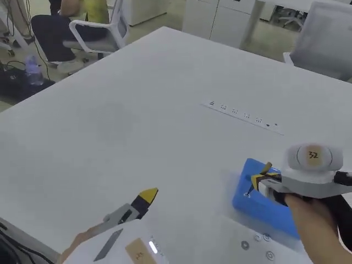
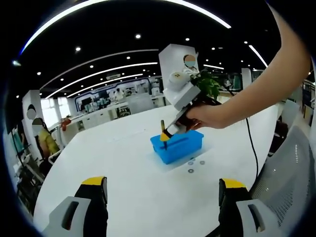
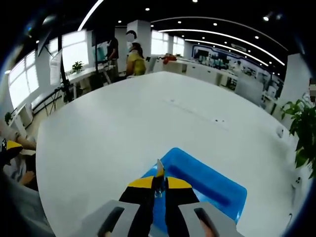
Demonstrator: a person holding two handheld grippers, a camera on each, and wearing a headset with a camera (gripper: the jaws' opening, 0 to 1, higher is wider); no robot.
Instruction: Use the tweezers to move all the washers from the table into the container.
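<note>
While the right gripper (image 1: 263,179) hangs over the blue container (image 1: 258,212), its jaws are pinched shut on a pair of tweezers (image 3: 159,170). The slim tip of the tweezers pokes out just past the yellow jaw ends and points down toward the container's open top. Whether a washer sits in that tip is too small to tell.

Three washers (image 1: 245,245) lie flat on the white table (image 1: 137,110). They are just beside the container, on the near side of the right gripper, under the hand that carries it. The left gripper (image 2: 163,183) waits well off to the left of them. Its jaws are spread wide and hold nothing, and it is clear of both container and washers.

The step in hand looks like a drop into the container. To do it well, the tweezer tip should probably go low, inside the blue walls, before the squeeze is eased, so a thin ring cannot bounce out or roll off. The release is best made gently — a sudden let-go could drop the tweezers themselves.

For the washers on the table, a shallow approach seems wise, with one tine slid into the hole or under the rim. Flat metal on a smooth top is likely to skate away if pushed. The left gripper could steady the container should it shift.
</note>
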